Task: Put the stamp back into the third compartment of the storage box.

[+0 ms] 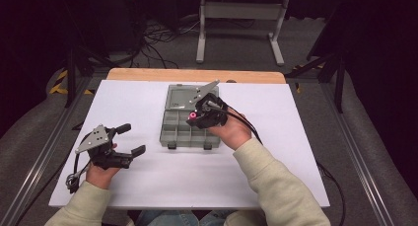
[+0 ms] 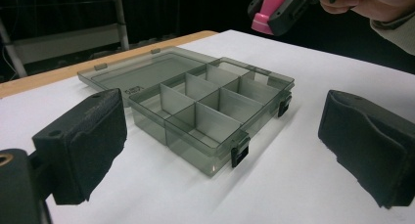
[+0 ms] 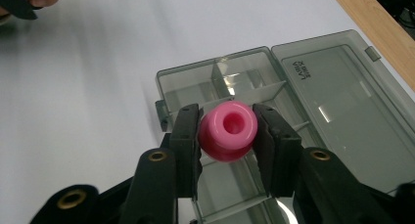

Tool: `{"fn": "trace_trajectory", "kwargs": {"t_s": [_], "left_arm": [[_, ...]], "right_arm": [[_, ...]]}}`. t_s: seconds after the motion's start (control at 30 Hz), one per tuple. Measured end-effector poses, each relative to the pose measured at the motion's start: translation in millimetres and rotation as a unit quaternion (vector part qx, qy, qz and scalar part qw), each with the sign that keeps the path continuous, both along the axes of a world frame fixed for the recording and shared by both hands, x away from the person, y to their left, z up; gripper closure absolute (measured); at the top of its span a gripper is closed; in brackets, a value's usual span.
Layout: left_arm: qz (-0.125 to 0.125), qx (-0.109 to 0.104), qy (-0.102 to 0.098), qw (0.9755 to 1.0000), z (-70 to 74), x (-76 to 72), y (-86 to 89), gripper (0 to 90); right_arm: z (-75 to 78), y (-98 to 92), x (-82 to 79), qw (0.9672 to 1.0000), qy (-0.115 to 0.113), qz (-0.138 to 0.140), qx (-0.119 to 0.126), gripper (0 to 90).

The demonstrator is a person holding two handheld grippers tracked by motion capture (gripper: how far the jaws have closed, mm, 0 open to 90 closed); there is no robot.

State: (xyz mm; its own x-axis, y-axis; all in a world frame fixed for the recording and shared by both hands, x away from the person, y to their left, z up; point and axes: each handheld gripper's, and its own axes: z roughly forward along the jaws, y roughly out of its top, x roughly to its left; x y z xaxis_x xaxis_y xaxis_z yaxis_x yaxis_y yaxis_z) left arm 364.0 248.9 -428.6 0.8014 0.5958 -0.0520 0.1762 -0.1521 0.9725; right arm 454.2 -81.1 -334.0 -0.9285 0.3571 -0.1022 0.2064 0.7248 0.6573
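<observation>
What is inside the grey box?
The box lies open with its lid flat. The compartments seen in the left gripper view look empty. The right gripper holds a pink piece above it, hiding some compartments from the right gripper view.

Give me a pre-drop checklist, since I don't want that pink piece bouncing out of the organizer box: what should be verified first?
1. Lid fully open, lying flat: ok.
2. Pink piece clamped between the right claw jaws: ok.
3. Right claw over the organizer box: ok; which compartment, cannot tell.
4. Compartments in the left gripper view look free of parts: ok.
5. Left claw open, apart from the box: ok.
6. Box steady on the white table: cannot tell; nothing holds it.
</observation>
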Motion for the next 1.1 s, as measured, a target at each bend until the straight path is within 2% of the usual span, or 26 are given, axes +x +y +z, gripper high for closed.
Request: {"fn": "trace_trajectory", "kwargs": {"t_s": [0.43,0.73,1.1], "left_arm": [[-0.003,0.000,0.002,1.0000,-0.9,0.2,-1.4,5.0],[-0.003,0.000,0.001,1.0000,-0.7,0.4,-0.6,5.0],[-0.003,0.000,0.001,1.0000,-0.9,0.5,-0.6,5.0]], "right_arm": [[-6.5,-4.4,25.2,0.9993,0.009,-0.036,0.004,64.6],[-17.3,-11.1,43.6,0.9979,0.018,-0.062,-0.001,64.5],[-25.4,-16.1,56.4,0.9961,0.020,-0.086,-0.005,64.6]]}}
